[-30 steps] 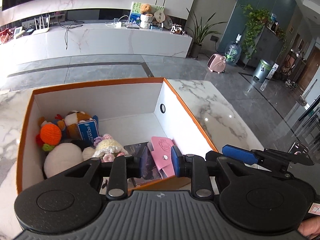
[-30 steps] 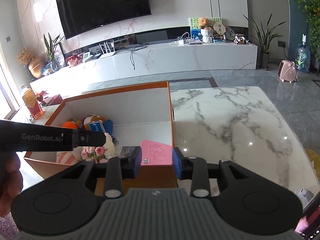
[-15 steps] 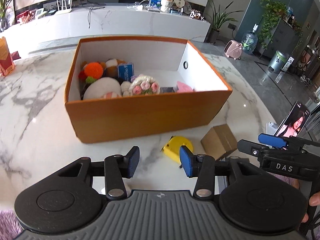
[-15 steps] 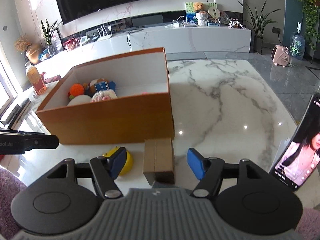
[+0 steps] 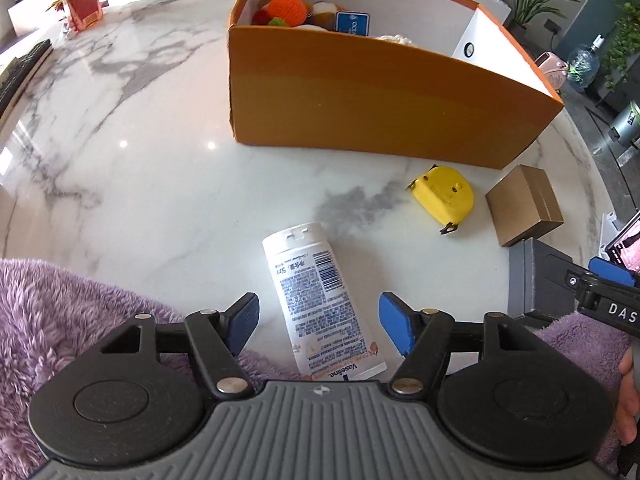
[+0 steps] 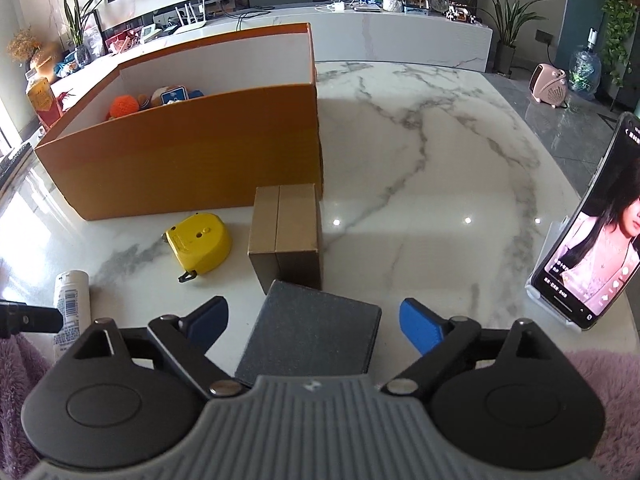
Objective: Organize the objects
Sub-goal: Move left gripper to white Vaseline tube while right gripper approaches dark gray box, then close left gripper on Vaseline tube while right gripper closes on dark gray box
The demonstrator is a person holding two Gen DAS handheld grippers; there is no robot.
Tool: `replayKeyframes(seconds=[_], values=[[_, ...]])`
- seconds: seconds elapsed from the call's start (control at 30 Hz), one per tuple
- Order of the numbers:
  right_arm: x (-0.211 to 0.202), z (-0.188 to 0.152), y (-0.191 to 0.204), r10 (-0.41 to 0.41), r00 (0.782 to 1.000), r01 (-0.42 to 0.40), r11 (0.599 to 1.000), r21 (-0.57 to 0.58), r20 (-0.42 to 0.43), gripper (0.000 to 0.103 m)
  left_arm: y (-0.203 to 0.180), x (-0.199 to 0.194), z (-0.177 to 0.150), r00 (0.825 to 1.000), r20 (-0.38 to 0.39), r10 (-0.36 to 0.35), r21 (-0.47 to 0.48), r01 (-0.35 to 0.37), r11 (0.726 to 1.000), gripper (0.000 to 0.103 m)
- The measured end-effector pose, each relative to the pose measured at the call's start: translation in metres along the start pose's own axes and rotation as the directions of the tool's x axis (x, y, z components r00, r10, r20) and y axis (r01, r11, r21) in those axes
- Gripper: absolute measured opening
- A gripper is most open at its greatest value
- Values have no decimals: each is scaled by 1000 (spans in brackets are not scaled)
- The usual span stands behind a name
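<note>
straddling the white plastic lotion bottle [image 5: 320, 300] near the surface's [image 5: 140, 184] front edge, the left gripper's [image 5: 318, 320] spread fingers, just opening, could roll it; the right gripper [image 6: 312, 326], likewise widening, frames the dark grey box [image 6: 312, 340].

So the counter [image 6: 420, 152] is white marble with grey veins, pretty glossy. Sitting on it: a big orange box [image 6: 192, 152] toward the far left, a yellow tape measure [image 6: 200, 244] just in front of it, and a small brown cardboard box [image 6: 286, 232] right beside that, close to the orange box's corner. Nearer, there's a dark grey box [image 6: 312, 336] and a white Vaseline bottle [image 5: 316, 300] lying on its side. A phone on a stand [image 6: 592, 236] is over at the right edge.
</note>
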State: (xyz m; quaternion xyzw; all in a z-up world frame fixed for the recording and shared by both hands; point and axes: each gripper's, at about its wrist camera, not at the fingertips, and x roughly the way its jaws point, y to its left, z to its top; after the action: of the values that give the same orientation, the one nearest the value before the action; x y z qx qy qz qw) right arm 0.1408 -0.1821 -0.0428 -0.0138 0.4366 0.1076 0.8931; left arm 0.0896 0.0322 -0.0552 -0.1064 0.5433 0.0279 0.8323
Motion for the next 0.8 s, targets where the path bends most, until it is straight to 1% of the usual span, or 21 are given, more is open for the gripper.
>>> replayKeyframes(seconds=[0.13,0.23,0.3,0.43,0.53,0.7,0.8], values=[[8,0,-10,31,998,-28,997,68,-46,93,3,2,-4,1000,9,24,-15,-24,1000,78],[14,-1,-16,64,995,-55,991,120,-77,93,3,3,-5,1000,14,22,-20,-21,1000,79],[17,-1,-16,79,992,-67,990,125,-95,93,3,5,-6,1000,19,13,-23,-13,1000,80],[20,-5,-7,76,990,-66,994,81,-116,96,3,11,-6,1000,17,15,-35,-15,999,81],[22,-6,2,46,990,-41,999,36,-136,96,2,17,-5,1000,12,23,-42,-23,999,81],[24,-8,6,22,988,-22,1000,4,-152,96,-2,26,-8,999,-14,51,-15,-51,999,81],[25,-11,9,14,985,-19,999,-26,-171,96,-3,26,-8,998,-15,54,-7,-54,998,81]])
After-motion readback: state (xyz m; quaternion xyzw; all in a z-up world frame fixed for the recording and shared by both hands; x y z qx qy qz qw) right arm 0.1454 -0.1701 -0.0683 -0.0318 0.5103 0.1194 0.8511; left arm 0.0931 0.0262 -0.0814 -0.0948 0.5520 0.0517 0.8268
